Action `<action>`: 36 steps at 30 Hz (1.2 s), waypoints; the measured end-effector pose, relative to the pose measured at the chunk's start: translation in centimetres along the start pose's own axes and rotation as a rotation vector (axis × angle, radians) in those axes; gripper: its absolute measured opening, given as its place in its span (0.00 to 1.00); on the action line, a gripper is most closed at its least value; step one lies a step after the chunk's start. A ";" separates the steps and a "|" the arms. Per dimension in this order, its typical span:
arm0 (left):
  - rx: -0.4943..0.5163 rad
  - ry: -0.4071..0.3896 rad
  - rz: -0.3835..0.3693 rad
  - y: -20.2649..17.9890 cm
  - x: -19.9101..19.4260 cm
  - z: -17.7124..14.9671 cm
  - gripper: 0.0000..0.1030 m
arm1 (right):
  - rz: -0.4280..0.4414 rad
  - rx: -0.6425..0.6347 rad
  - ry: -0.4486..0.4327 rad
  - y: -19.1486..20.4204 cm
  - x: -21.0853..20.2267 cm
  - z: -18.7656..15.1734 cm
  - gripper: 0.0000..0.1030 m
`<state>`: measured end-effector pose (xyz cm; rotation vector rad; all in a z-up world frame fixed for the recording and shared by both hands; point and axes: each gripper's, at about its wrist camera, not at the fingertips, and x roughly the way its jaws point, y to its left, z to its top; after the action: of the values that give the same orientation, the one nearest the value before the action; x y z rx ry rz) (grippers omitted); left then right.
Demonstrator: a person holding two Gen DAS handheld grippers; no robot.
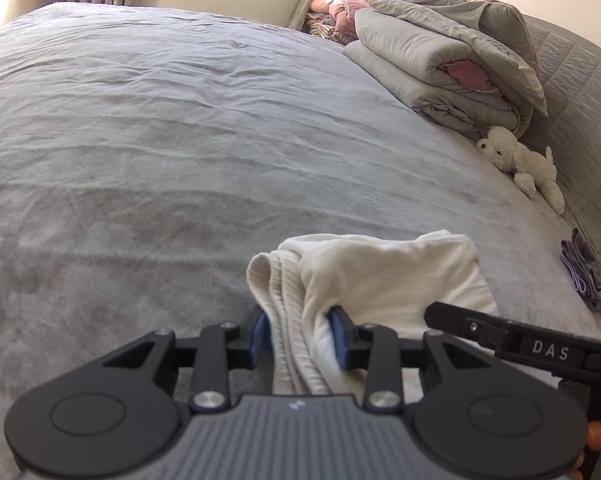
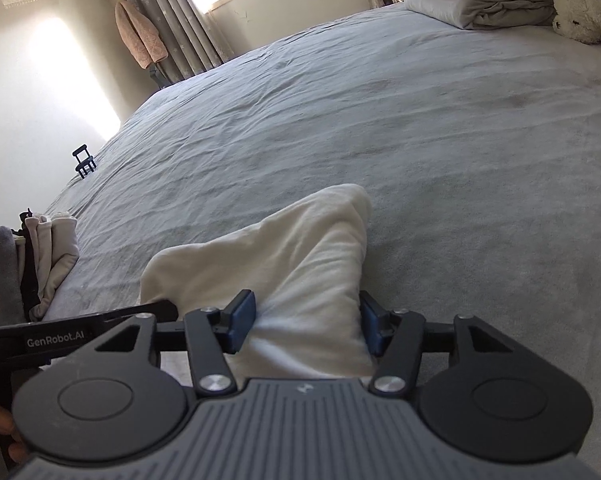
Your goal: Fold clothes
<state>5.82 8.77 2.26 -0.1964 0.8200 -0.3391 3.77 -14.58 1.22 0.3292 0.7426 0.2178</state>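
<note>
- Wide bed under a wrinkled grey-blue plush cover (image 1: 180, 140), filling most of both views.
- Folded grey quilt stack (image 1: 440, 64) at the far right of the bed, against the quilted grey headboard (image 1: 580, 112).
- Cream-white soft knitted garment (image 1: 380, 272), bunched and partly folded, at the near edge of the bed, gripped from both sides.
- Left gripper (image 1: 300, 334): blue-padded fingers closed onto the ribbed folds of the garment.
- Right gripper (image 2: 306, 326): fingers pinched on a thicker bundle of the same garment, gap filled with cloth.
- Pile of pale and dark clothes (image 2: 48, 256) near the bed's left edge.
- Fluffy white toy dog (image 1: 520, 160) lying beside the quilt stack.
</note>
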 end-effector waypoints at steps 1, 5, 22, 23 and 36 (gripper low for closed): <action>0.002 -0.001 0.002 0.0 0.0 0.0 0.35 | -0.005 -0.015 -0.001 0.2 0.0 -0.1 0.42; 0.014 -0.009 0.004 -0.2 0.2 -0.1 0.32 | -0.015 -0.036 -0.013 0.4 -0.3 0.0 0.23; -0.016 -0.061 -0.079 -2.0 -2.6 0.3 0.17 | 0.024 -0.061 -0.088 -0.6 -4.0 1.3 0.15; -0.008 -0.065 -0.084 -3.0 -2.6 0.4 0.17 | 0.030 -0.062 -0.107 -1.0 -4.7 1.7 0.15; 0.071 -0.083 -0.306 -24.6 2.8 4.5 0.17 | -0.101 -0.065 -0.313 -16.9 -18.1 10.0 0.14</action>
<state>5.54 -14.87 10.77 -0.2687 0.6943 -0.6431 -0.98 -37.99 13.24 0.2555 0.4403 0.0908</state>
